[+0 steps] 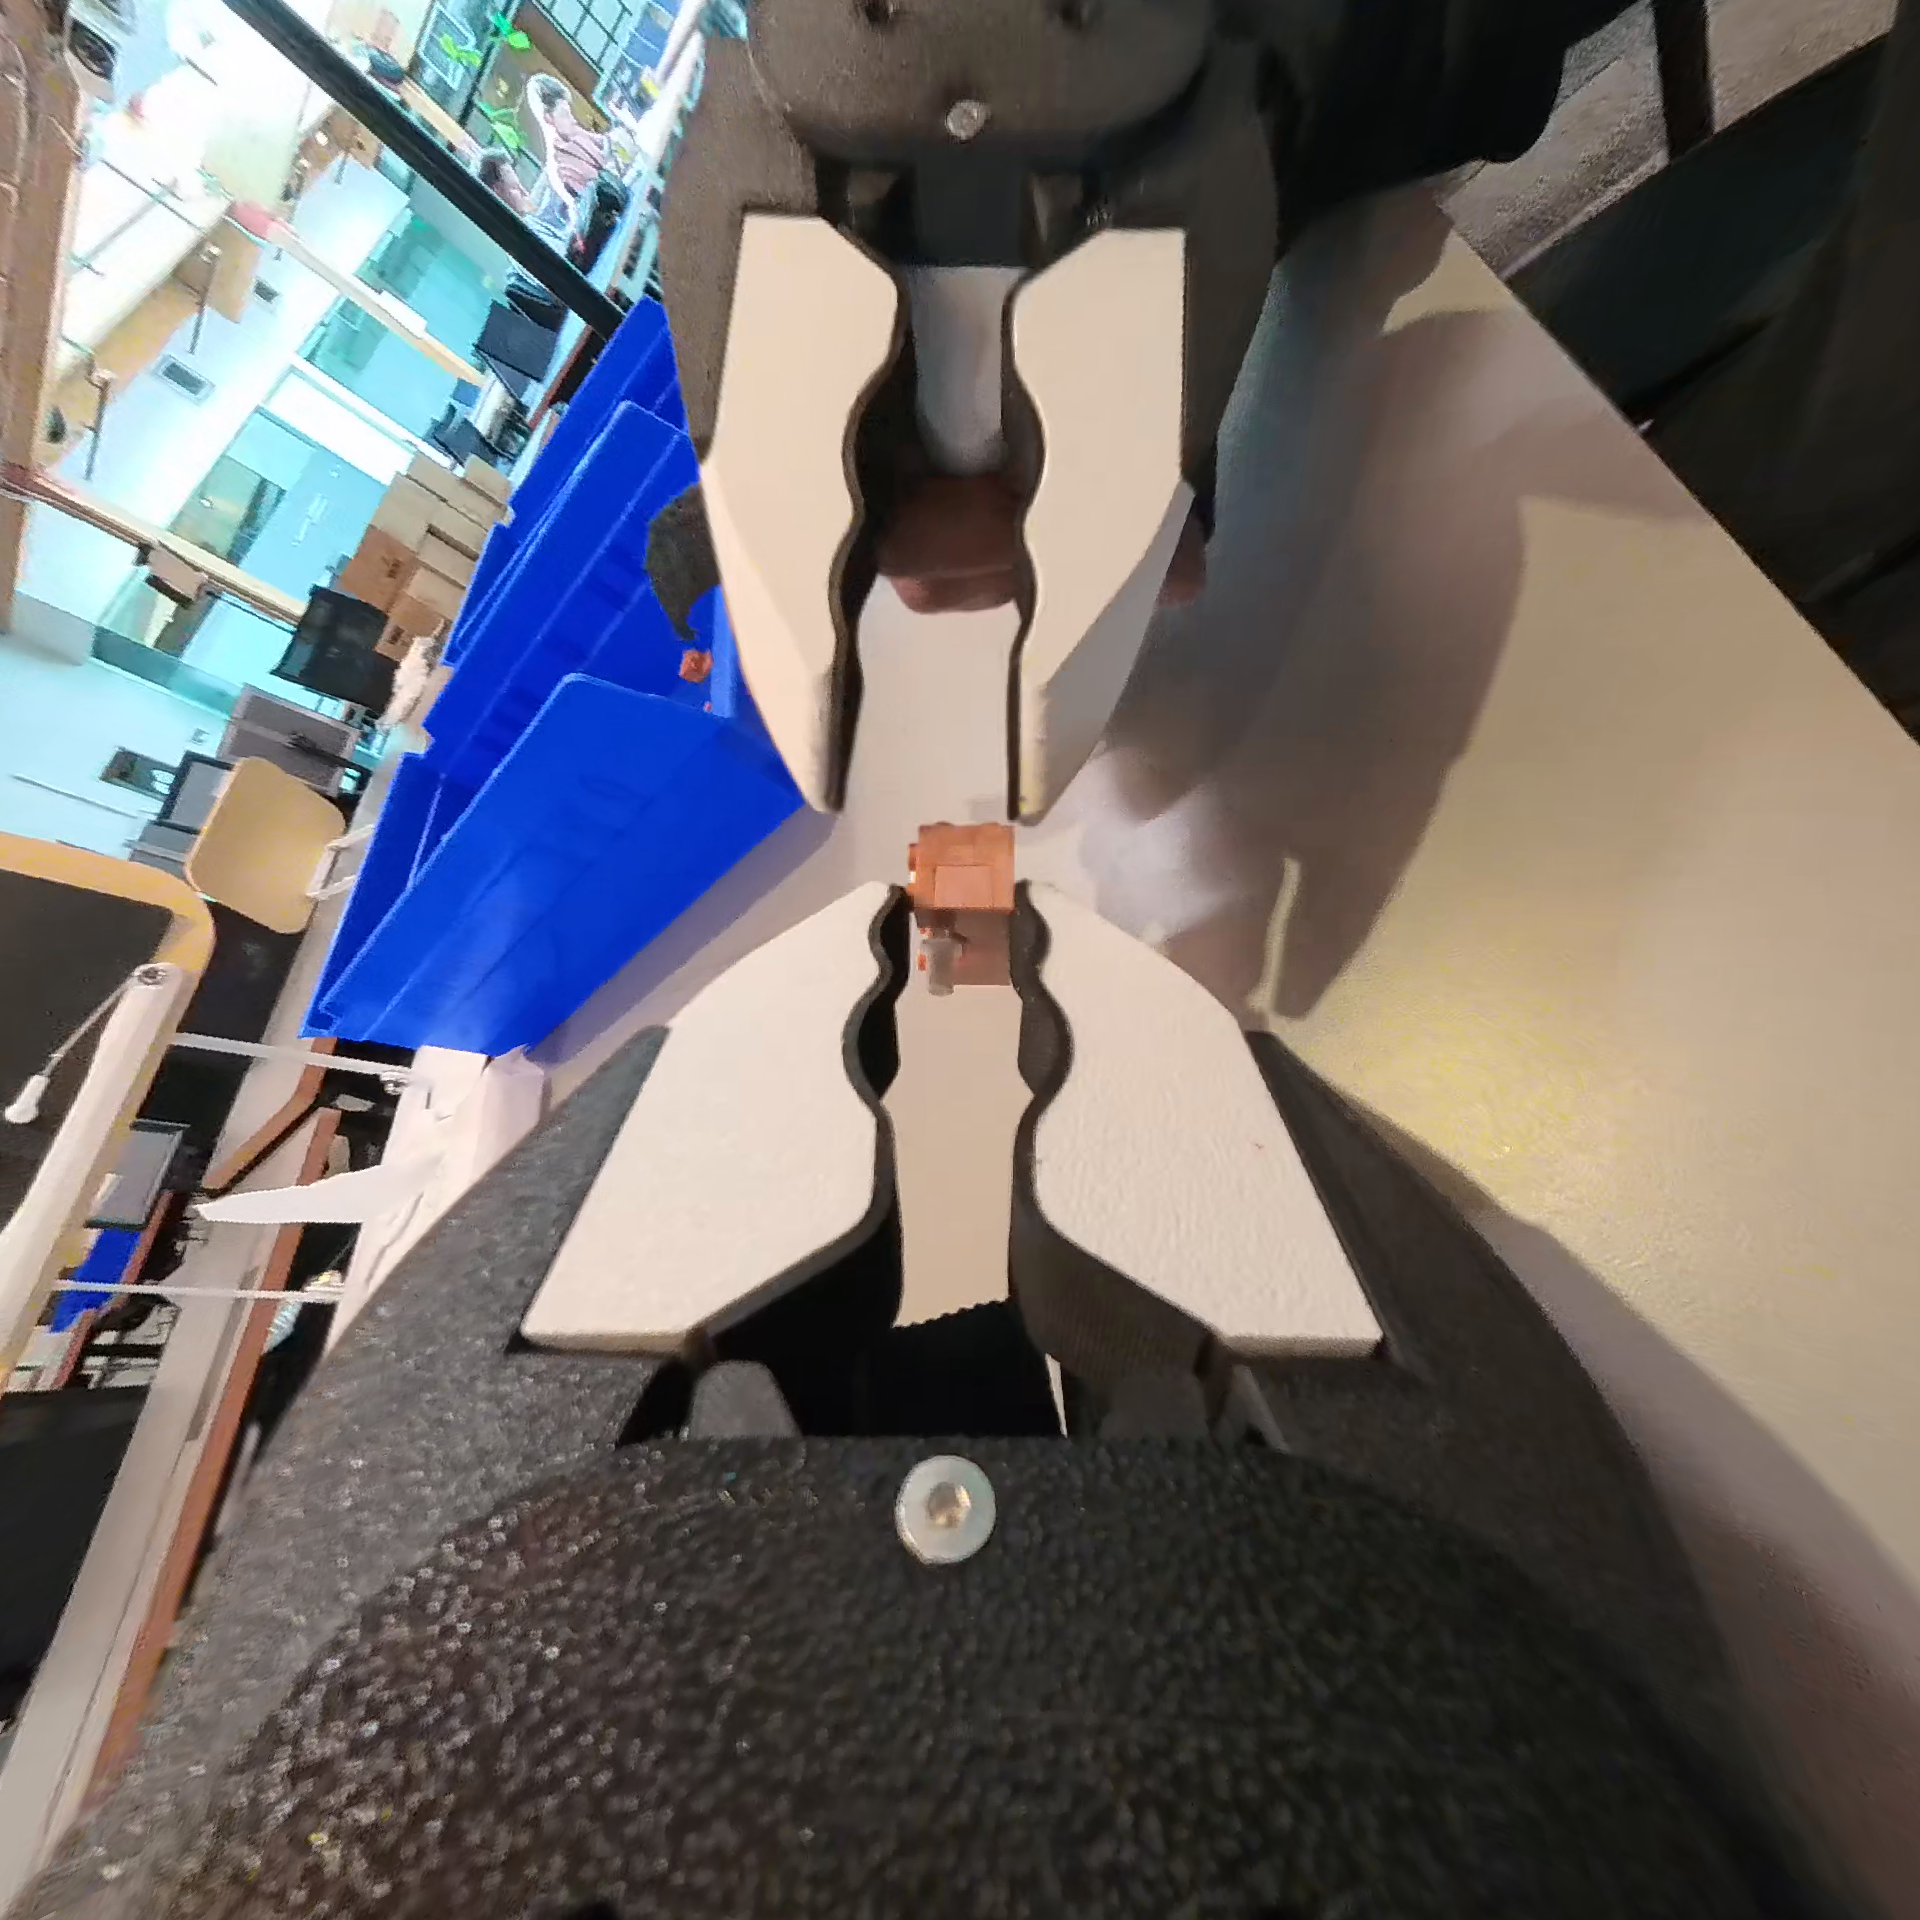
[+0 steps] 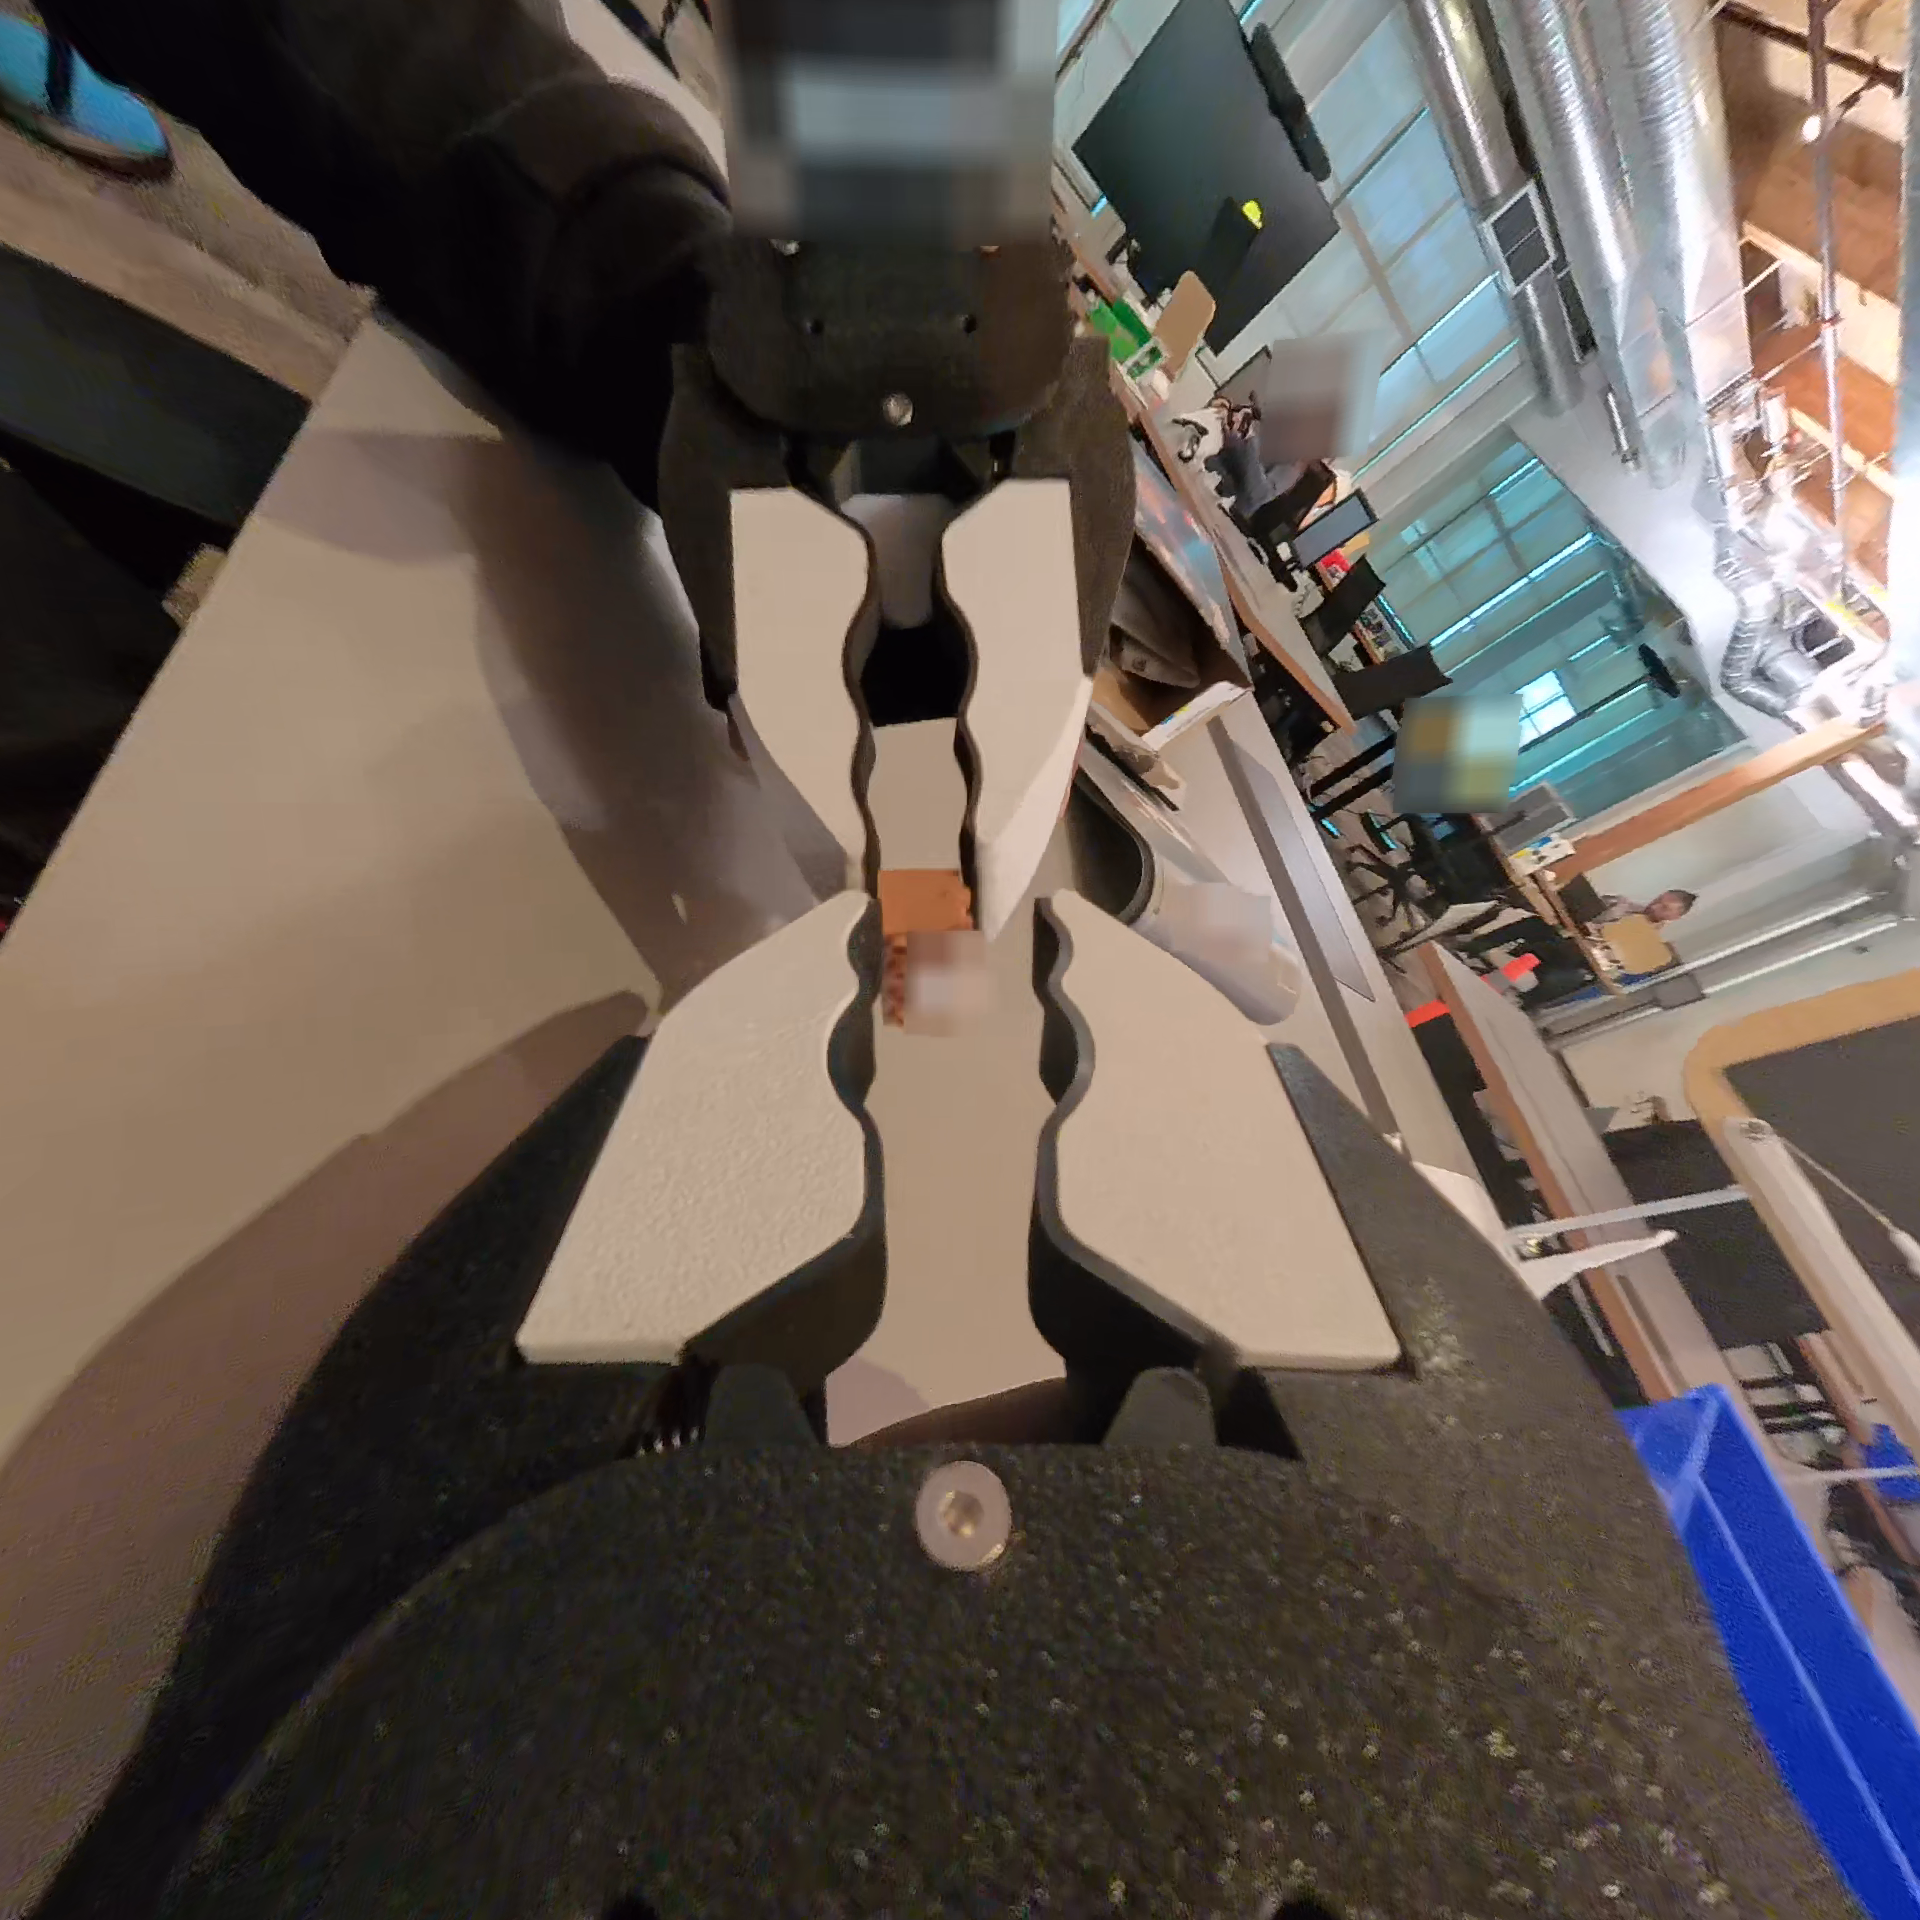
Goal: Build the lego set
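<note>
Right now my left jaws [image 1: 961,894] are clamped on a small copper block [image 1: 961,883] — both pads press its sides, and the block sticks out a bit past the tips. A tiny silver pin [image 1: 940,961] pokes from the block's near face.

My right jaws [image 2: 951,914] face the left ones, tip to tip. They stand apart. From the right view the block [image 2: 925,899] sits at the tips of my left jaws; it is close to my right jaws' left finger [image 2: 821,956], and there is a clear gap to the right finger [image 2: 1081,956]. So the right jaws do not hold it. Part of the block is blurred there, so I cannot tell if the left finger touches it.

All of this is over a white counter [image 1: 1558,831], with dark shadows lying across it. Blue bins [image 1: 582,831] stand in a row along the counter's edge, near my left jaws. A black sleeve [image 2: 468,208] shows behind the left gripper. Far back there is a big room with desks, chairs and a dark screen [image 2: 1195,156] — all well apart from my jaws.
</note>
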`<state>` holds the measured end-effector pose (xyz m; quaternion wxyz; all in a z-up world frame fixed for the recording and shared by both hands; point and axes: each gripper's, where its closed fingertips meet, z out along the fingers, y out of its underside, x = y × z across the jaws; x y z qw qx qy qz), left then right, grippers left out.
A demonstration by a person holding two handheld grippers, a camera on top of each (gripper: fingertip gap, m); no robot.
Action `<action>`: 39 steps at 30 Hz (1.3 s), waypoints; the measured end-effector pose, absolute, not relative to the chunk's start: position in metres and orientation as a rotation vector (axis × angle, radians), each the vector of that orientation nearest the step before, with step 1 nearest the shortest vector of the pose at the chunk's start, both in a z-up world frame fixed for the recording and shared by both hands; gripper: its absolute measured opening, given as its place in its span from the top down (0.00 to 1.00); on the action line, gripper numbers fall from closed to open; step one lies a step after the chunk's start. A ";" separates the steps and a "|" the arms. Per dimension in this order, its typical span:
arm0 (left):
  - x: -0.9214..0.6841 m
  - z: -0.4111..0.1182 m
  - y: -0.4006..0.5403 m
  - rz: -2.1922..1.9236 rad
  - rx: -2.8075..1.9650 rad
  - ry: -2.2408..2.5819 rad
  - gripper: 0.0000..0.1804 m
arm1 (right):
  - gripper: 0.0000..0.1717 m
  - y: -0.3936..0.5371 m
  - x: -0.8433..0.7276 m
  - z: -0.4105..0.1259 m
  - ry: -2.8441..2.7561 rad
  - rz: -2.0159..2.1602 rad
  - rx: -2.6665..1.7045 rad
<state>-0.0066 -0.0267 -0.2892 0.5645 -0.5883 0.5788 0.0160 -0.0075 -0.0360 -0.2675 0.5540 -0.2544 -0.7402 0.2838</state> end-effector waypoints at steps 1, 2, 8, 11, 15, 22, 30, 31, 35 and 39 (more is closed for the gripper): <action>-0.007 -0.287 -0.027 0.052 -1.369 1.358 0.90 | 0.85 -0.035 -0.007 -0.270 -1.761 0.646 -0.595; -0.007 -0.285 -0.026 0.066 -1.356 1.353 0.90 | 0.85 -0.034 -0.007 -0.273 -1.770 0.627 -0.591; -0.002 -0.281 -0.031 0.085 -1.300 1.368 0.90 | 0.87 -0.038 -0.008 -0.276 -1.774 0.561 -0.538; -0.001 -0.278 -0.032 0.094 -1.261 1.354 0.90 | 0.90 -0.039 -0.007 -0.271 -1.748 0.553 -0.504; -0.001 -0.267 -0.035 0.118 -1.183 1.323 0.88 | 0.90 -0.038 -0.005 -0.264 -1.699 0.507 -0.448; -0.001 -0.266 -0.041 0.217 -1.081 1.370 0.85 | 0.90 -0.044 -0.004 -0.263 -1.699 0.503 -0.400; 0.002 -0.266 -0.044 0.231 -1.044 1.401 0.90 | 0.90 -0.047 -0.003 -0.263 -1.703 0.508 -0.393; 0.002 -0.266 -0.045 0.221 -1.047 1.403 0.90 | 0.90 -0.048 -0.003 -0.264 -1.707 0.512 -0.393; 0.003 -0.268 -0.046 0.191 -1.056 1.402 0.90 | 0.90 -0.049 -0.003 -0.265 -1.719 0.520 -0.392; 0.004 -0.270 -0.046 0.164 -1.071 1.405 0.91 | 0.90 -0.050 -0.002 -0.268 -1.740 0.529 -0.394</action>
